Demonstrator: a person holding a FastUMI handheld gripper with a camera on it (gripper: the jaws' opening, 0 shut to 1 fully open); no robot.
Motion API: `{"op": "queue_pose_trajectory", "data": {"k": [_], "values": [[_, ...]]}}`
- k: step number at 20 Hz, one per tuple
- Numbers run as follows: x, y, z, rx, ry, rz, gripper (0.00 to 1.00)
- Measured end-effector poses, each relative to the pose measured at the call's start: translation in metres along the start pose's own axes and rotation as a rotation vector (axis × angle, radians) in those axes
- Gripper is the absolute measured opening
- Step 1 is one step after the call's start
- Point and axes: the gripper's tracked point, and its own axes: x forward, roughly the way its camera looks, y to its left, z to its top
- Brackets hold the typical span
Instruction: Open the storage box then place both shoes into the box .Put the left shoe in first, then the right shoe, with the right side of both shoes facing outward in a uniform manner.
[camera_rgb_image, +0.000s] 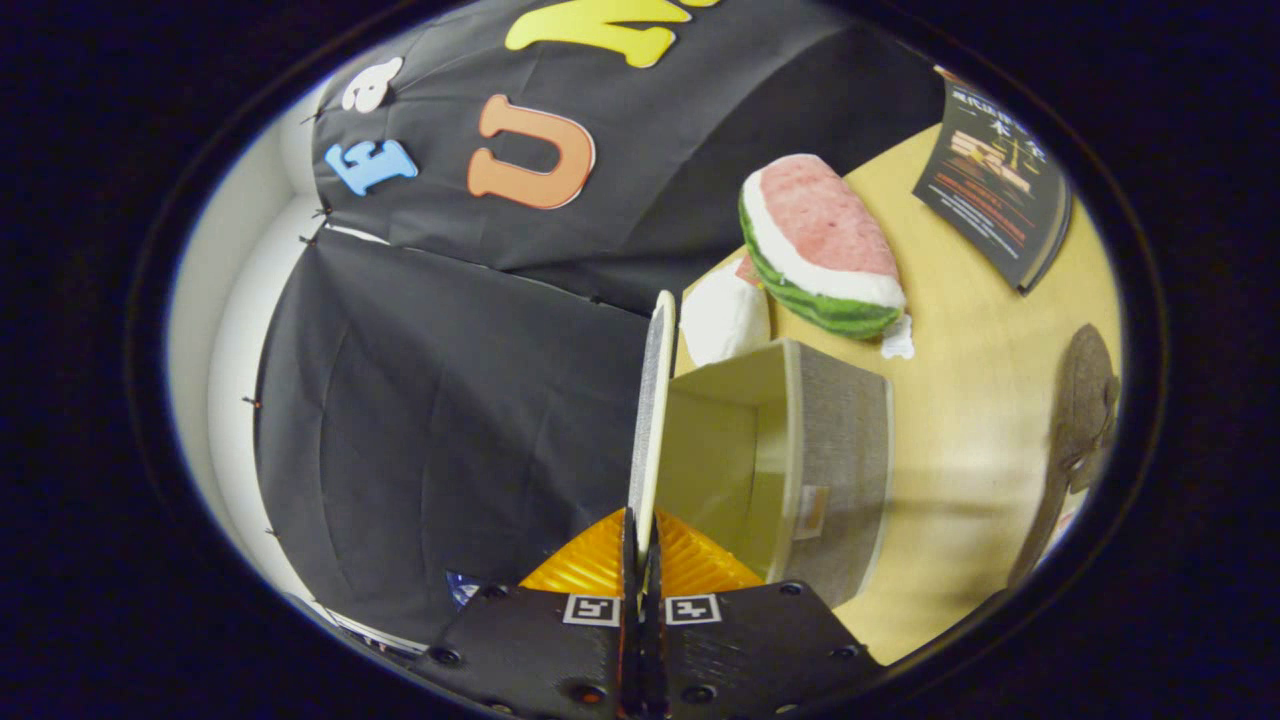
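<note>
The storage box (800, 460) sits open on the counter (980, 420), just right of the jaws, its lid (652, 420) standing edge-on with its long axis running straight away from them. The gripper (640, 560) is clenched on the lid's near edge. A dark shoe (1085, 420) lies well to the right; a watermelon toy (820, 250) lies beyond.

The lid (652, 400) of the storage box (800, 460) is being pinched edge-on between the 2 closed fingers of the gripper (640, 555). Beyond the open box, a watermelon toy (820, 245) and a book (995, 185) are being seen on the table (970, 420).
</note>
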Motion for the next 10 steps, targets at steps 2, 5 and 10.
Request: {"op": "queue_pose_trajectory", "data": {"k": [2,5,10], "values": [[0.012,0.024,0.001,-0.044,0.001,-0.041,0.02],[0.035,0.073,-0.007,-0.091,-0.001,-0.044,0.02],[0.085,0.135,-0.026,-0.172,-0.004,-0.083,0.05]]}}
